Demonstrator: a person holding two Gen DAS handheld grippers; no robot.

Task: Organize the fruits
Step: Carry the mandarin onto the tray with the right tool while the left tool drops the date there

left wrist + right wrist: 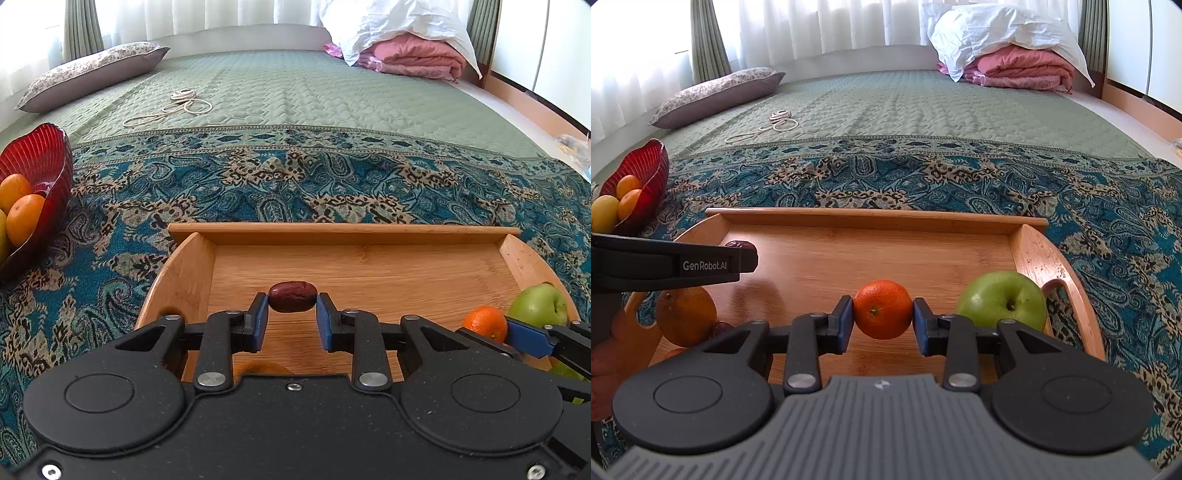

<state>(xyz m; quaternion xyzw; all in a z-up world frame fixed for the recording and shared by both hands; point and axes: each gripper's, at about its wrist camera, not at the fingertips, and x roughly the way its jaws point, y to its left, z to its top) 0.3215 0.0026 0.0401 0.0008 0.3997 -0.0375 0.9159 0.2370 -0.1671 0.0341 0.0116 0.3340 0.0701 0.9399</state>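
My left gripper (291, 301) is shut on a wrinkled dark red date (291, 296), held just above the floor of the wooden tray (343, 233). My right gripper (882, 309) is shut on a small tangerine (882, 309) over the same tray (875, 215). That tangerine (484, 322) and a green apple (538, 305) show at the right in the left wrist view. The green apple (1003, 300) rests in the tray just right of the right gripper. A large orange (686, 314) lies at the tray's left end, under the left gripper's finger (701, 263).
A red glass bowl (48, 155) holding oranges and a yellowish fruit stands left of the tray on the patterned blue cloth (332, 184). Farther back on the green bedspread lie a coiled white cord (181, 105), a pillow (92, 74) and folded pink bedding (417, 59).
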